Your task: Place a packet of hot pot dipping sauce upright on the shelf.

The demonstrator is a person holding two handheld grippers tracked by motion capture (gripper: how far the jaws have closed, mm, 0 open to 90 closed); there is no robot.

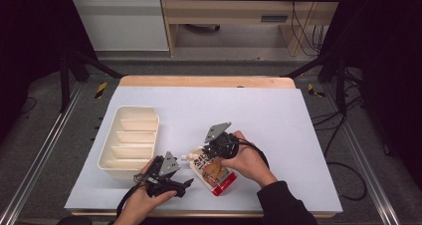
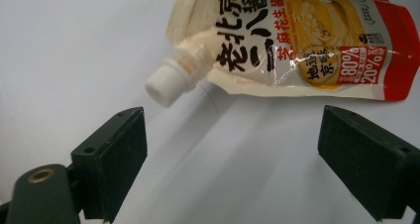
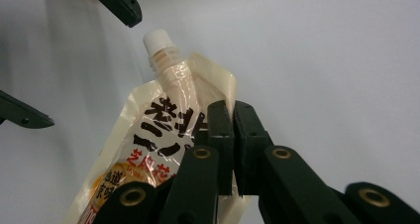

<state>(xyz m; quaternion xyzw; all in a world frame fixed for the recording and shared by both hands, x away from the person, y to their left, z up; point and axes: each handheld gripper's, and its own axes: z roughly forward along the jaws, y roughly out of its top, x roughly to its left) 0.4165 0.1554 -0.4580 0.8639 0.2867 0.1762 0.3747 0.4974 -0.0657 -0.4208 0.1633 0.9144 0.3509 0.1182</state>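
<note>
The right gripper (image 3: pixel 232 116) is clamped on the upper edge of a cream sauce pouch (image 1: pixel 213 170), its jaws pressed together over the film beside the spout. The pouch is laid flat on the white table (image 1: pixel 278 115) near the front edge, its white cap (image 2: pixel 163 85) turned to the left and its red base toward the near right. The left gripper (image 2: pixel 233 159) is held just left of the cap with its jaws spread wide, nothing between them. A cream divided tray (image 1: pixel 130 138) is seen farther left.
</note>
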